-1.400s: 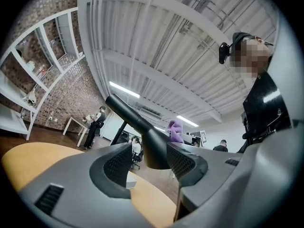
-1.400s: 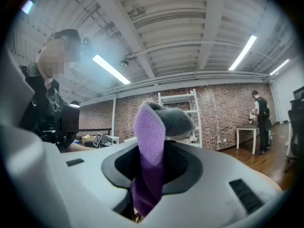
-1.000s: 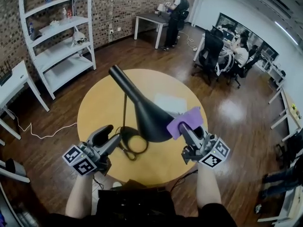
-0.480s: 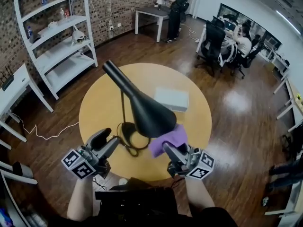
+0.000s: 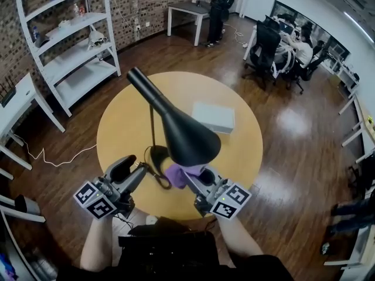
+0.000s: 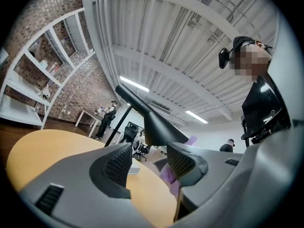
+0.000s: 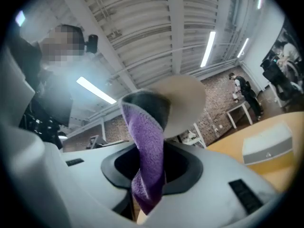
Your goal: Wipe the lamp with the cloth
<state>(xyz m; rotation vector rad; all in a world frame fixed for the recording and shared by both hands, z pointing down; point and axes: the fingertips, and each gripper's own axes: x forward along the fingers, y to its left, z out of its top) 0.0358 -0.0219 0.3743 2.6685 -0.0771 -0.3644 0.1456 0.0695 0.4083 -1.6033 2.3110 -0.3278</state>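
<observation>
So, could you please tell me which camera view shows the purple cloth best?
The right gripper view: the cloth fills its centre, clamped in the right gripper. The head view shows only a purple bunch tucked under the lamp shade's rim; the left gripper view shows just a sliver behind its own jaw.

Bright, even room light from ceiling strips (image 6: 134, 83). White glare on the wooden floor (image 5: 291, 122). Strong fisheye bending and black corners in both gripper views. Right gripper view hazy; cloth (image 7: 148, 151) near the lens soft.
</observation>
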